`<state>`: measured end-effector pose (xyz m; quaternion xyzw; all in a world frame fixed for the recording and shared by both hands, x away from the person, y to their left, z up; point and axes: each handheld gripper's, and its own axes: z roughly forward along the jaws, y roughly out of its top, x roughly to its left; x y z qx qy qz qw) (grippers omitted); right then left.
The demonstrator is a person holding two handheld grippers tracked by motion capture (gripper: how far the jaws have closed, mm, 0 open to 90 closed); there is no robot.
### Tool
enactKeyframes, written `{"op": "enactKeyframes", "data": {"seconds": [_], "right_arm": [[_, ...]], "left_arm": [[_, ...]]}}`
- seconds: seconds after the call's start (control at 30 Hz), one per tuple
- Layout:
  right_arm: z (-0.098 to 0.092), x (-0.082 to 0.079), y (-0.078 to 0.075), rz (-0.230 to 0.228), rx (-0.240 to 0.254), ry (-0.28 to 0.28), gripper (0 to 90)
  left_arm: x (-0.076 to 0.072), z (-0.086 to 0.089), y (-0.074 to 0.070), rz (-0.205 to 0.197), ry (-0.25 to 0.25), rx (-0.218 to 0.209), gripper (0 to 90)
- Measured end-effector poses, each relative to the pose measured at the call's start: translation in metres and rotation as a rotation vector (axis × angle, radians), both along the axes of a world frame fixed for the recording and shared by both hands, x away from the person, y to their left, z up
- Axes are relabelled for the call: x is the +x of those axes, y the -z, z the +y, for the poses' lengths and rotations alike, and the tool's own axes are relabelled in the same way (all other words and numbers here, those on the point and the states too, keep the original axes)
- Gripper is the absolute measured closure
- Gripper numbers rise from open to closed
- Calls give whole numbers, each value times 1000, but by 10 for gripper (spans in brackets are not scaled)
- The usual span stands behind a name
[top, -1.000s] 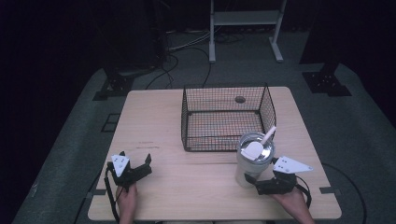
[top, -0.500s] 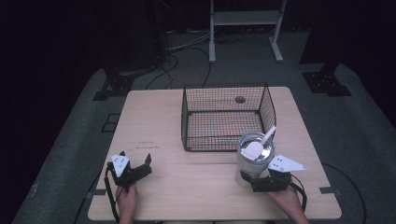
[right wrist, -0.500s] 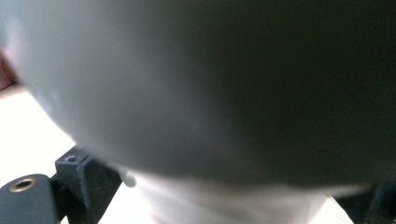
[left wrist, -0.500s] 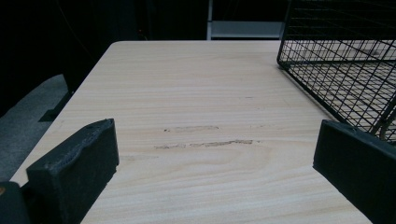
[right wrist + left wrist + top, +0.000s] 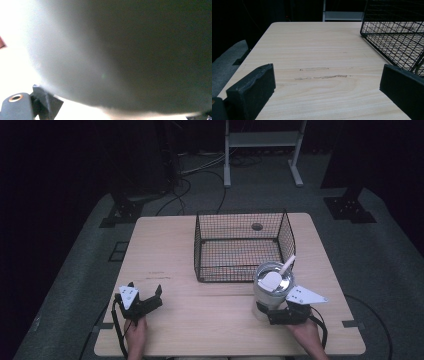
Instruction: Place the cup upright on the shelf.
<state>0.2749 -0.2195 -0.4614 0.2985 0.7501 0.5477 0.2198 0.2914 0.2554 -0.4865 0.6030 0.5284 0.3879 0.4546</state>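
R gripper (image 5: 270, 312) has crept fwd/left since 1 s ago, now pressed to the metal pot (image 5: 272, 287); jaws flank its base, but clenched or not: can't tell. Pot upright w/ white spoon (image 5: 278, 274) inside, just in front of wire basket (image 5: 240, 245), touching R side. L gripper (image 5: 145, 297) released, well apart, idle on table (image 5: 210, 320).

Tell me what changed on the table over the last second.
The right hand-held gripper slid in toward the metal canister and now sits against its base; whether it grips is unclear. The canister with its white scoop, the wire basket and the open left hand-held gripper stayed put.
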Motion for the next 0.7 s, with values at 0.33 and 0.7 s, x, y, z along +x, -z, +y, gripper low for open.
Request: {"op": "enactKeyframes", "data": {"seconds": [0.33,0.7], "right_arm": [[-4,2,-1,14,23,-26,95],[-9,16,-38,-10,73,-72,95]], "left_arm": [[0,1,0,0,0,-4,0],[0,1,0,1,-1,-6,0]]}}
